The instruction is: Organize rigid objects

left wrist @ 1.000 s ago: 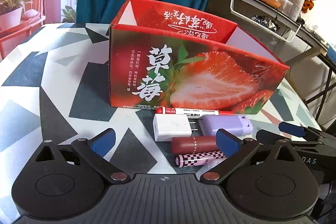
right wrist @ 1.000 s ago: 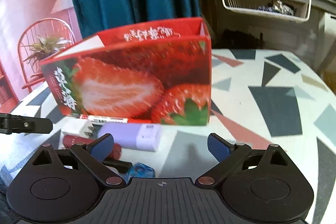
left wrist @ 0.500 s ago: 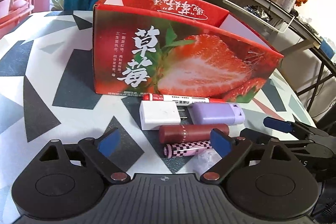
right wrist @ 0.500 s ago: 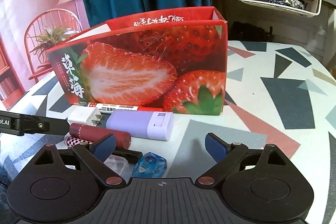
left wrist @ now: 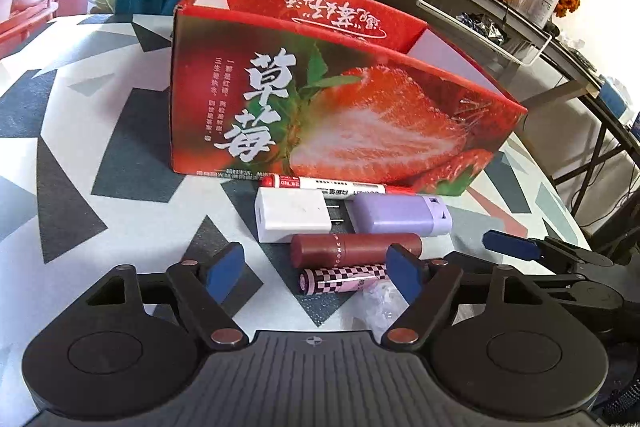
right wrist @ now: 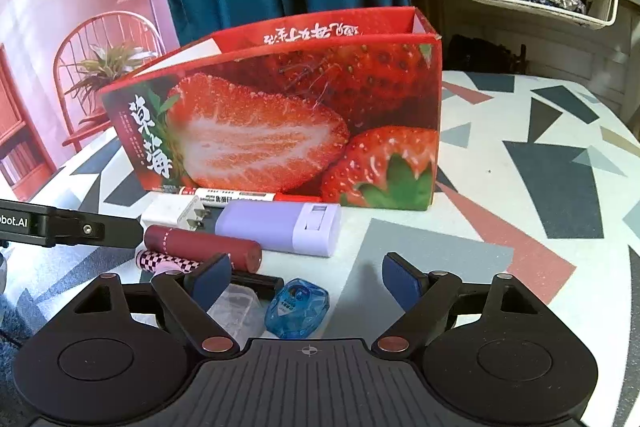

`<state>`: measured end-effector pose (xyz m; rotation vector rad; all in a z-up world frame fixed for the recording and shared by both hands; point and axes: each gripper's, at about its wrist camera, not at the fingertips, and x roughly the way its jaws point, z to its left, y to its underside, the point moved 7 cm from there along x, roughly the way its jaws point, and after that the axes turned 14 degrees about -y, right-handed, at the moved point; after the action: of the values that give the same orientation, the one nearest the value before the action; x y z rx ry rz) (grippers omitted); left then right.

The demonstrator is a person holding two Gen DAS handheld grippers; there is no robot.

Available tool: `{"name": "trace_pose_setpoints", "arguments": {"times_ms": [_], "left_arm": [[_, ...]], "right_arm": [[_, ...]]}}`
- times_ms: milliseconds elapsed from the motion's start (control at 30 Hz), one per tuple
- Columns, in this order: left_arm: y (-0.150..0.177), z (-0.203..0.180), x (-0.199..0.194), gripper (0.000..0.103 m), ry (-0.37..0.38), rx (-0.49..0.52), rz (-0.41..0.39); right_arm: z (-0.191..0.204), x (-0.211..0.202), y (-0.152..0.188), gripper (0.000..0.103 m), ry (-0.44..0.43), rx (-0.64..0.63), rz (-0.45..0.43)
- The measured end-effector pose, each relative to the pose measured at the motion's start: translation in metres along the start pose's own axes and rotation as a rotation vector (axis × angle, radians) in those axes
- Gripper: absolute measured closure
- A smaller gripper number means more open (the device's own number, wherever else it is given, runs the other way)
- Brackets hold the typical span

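Two hand-held grippers hover low over a patterned table (left wrist: 100,131), jaws apart and gripping nothing, though both pairs have just been closing. The left gripper (left wrist: 312,273) frames a checkered pink tube (left wrist: 340,279) at lower centre, beneath a maroon tube (left wrist: 352,247), white charger (left wrist: 292,214) and purple case (left wrist: 400,215). The right gripper (right wrist: 306,281) sits above a blue tape dispenser (right wrist: 298,309). The strawberry box (left wrist: 320,115) stands open behind. Picking looks about to begin; next, each must settle around one item.

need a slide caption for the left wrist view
Open left gripper over a checkered battery and maroon tube, strawberry box behind.
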<state>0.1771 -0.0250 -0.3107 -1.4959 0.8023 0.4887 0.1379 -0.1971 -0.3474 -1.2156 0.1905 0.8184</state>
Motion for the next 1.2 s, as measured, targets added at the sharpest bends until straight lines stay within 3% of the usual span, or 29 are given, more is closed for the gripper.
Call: {"name": "trace_pose_setpoints", "arguments": {"times_ms": [300, 367, 433, 733, 1200], "left_arm": [[0.002, 0.0, 0.001, 0.029, 0.016, -0.003, 0.004], [0.001, -0.001, 0.001, 0.033, 0.023, -0.004, -0.002], [0.001, -0.002, 0.001, 0.037, 0.026, 0.0, -0.005], [-0.001, -0.004, 0.012, 0.049, 0.044, -0.004, 0.002], [0.003, -0.005, 0.024, 0.055, 0.072, -0.026, 0.029]], "right_arm": [[0.004, 0.002, 0.001, 0.029, -0.016, -0.007, 0.012], [0.007, 0.002, 0.0, 0.034, -0.022, -0.011, 0.007], [0.011, 0.004, -0.001, 0.047, -0.044, -0.015, 0.013], [0.028, 0.018, -0.007, 0.07, -0.158, -0.006, 0.027], [0.024, 0.03, -0.005, 0.076, -0.19, 0.066, 0.047]]}}
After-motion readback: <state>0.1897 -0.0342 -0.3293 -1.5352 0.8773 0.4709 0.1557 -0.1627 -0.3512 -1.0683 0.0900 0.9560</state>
